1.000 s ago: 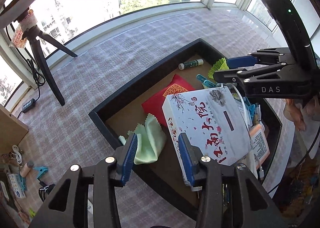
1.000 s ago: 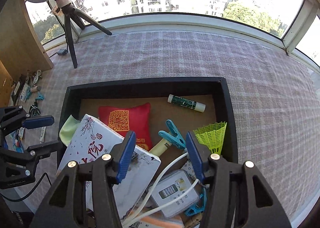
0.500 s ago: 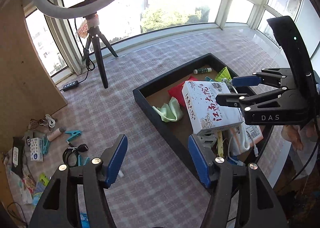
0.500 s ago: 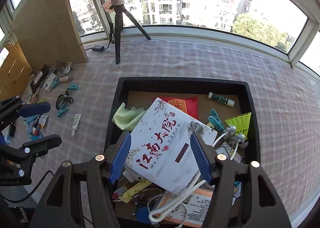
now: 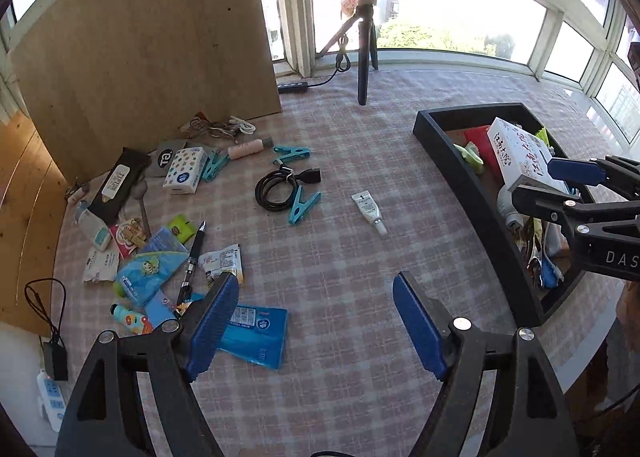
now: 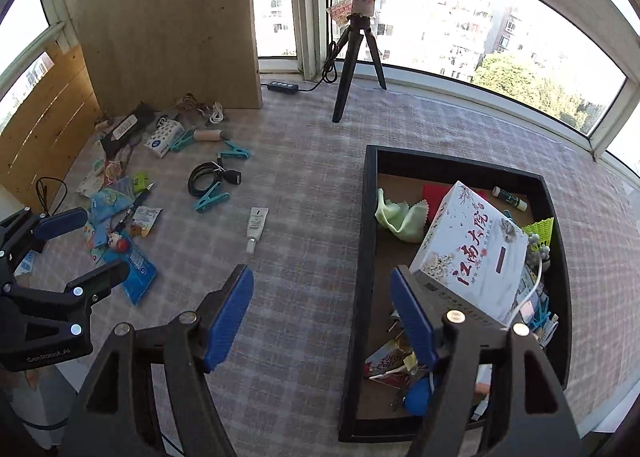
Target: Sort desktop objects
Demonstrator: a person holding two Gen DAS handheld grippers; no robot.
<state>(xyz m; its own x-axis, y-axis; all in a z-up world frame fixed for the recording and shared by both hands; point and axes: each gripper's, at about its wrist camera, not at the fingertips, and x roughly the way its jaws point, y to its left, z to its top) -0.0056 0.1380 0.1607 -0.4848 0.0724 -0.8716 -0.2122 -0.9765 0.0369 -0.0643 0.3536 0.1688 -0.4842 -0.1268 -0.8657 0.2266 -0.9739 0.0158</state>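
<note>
The left tool (image 5: 316, 321) hangs above the checked cloth surface (image 5: 340, 257) with its blue-padded fingers spread wide apart and nothing between them. The right tool (image 6: 322, 315) is likewise wide apart and empty, one finger over the cloth and the other over the near edge of a black tray (image 6: 366, 257). Just ahead of the left tool lies a blue tissue packet (image 5: 256, 333), and beyond it a black pen (image 5: 192, 261) among small snack wrappers and cartoon-printed packets. Farther out on the cloth, apart from the rest, lies a small white tube (image 5: 370, 213). Near it are a coiled black cable (image 5: 276, 187) with a teal clip (image 5: 304, 207) touching it, and a second teal clip (image 5: 292, 153) just behind. The tray, on the right, holds a white box with red Chinese lettering (image 6: 472, 253) tilted atop other items, a crumpled green cloth (image 6: 400, 217), a red pouch (image 6: 436, 193), a glue stick (image 6: 510, 198) and a yellow-green shuttlecock (image 6: 542, 231). At the back stand a wooden board (image 5: 152, 49) and a ring light on a tripod (image 5: 364, 17) before the windows.
</note>
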